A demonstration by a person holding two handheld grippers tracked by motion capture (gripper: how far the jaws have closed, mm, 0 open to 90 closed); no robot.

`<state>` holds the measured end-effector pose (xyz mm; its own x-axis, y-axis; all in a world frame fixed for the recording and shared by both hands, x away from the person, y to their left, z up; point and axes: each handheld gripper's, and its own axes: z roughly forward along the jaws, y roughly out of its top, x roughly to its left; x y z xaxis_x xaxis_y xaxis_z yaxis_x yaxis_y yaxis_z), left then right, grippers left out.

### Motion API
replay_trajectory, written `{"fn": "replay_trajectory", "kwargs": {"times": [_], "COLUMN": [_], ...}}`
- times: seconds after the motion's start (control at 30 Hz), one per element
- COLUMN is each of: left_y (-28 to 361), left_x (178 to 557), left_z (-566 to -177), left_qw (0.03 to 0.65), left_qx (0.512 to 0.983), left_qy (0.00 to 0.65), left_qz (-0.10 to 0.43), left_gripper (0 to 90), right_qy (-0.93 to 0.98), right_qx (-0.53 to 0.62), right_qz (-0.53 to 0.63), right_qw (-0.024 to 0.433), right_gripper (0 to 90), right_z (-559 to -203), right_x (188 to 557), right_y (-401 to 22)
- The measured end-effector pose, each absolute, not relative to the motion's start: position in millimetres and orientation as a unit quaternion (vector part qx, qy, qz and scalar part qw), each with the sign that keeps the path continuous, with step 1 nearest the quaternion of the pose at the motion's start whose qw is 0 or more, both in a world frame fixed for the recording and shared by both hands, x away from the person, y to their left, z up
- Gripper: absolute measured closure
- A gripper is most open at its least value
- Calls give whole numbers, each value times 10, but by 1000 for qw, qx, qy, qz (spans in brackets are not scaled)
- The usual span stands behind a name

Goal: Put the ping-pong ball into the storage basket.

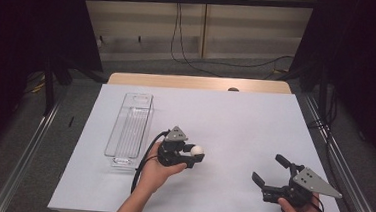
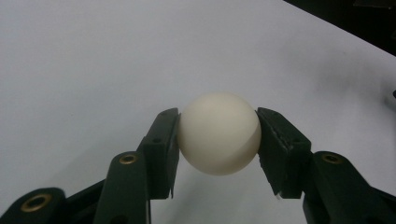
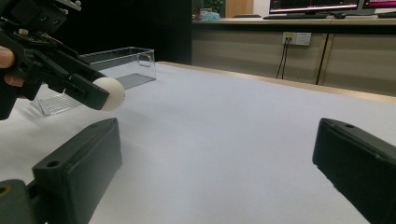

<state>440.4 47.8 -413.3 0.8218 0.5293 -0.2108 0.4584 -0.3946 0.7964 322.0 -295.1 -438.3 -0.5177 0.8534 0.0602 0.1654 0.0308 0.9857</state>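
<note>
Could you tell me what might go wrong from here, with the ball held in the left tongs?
The ball is round and smooth, pinched at its sides by the left tongs, so it might squirt out and roll off the table. The bin is narrow, so a drop might miss it.

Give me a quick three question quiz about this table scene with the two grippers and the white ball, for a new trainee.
1. True or false: the left gripper is shut on the white ball.
2. Multiple choice: where is the clear plastic bin relative to the ball? A) to the ball's left in the high view, B) under it, C) to its right by the right gripper.
3. Fill in: the right gripper's fingers stand ____ with nothing between them.

Key: 1 true. 2 A. 3 open.
</note>
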Motion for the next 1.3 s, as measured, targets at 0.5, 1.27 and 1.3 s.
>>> {"fn": "replay_trajectory", "kwargs": {"times": [0.5, 1.27, 1.3], "left_y": [484, 588, 596], "left_x": [4419, 4440, 4445], "left_z": [-4103, -4011, -4014], "left_qw": [467, 463, 467], "left_qx": [831, 829, 828], "left_qy": [300, 311, 309], "left_qz": [34, 41, 41], "left_gripper": [511, 510, 511], "right_qy": [652, 654, 654], "right_qx": [389, 391, 391], "right_qz": [578, 575, 574], "right_qw": [298, 299, 299], "right_gripper": [9, 9, 9], "right_z": [-4380, -4385, -4385], "right_x": [3222, 3214, 3213], "right_y": [-2963, -2954, -2955]}}
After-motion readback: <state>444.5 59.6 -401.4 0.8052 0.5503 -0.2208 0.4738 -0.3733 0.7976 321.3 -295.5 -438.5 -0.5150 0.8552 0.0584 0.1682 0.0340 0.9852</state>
